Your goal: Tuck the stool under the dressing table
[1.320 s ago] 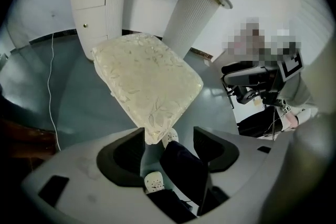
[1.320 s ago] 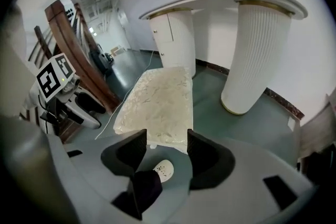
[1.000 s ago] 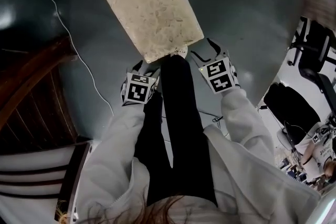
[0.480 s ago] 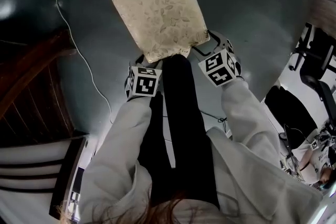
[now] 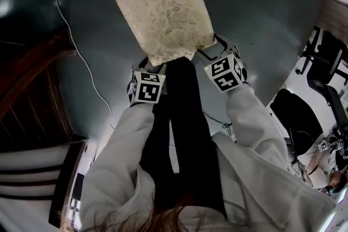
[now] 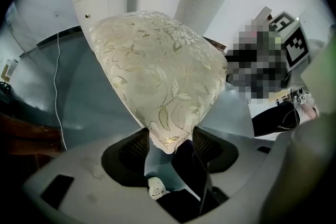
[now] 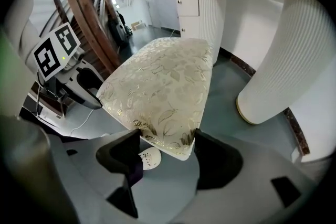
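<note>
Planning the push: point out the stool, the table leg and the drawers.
Stool [image 5: 160, 5]: head view, cushion middle.
Table leg [image 7: 283, 60]: right gripper view, ribbed side.
Drawers [image 7: 188, 8]: right gripper view, front panel.

Three cameras, one stool [image 5: 160, 8] in all of them.
The head view looks steeply down from above onto the seat and the grey floor [image 5: 255, 13]. The left gripper view and right gripper view sit low, hard against the seat's two near corners, each facing forward across it toward the white dressing table [image 6: 202, 0].
</note>
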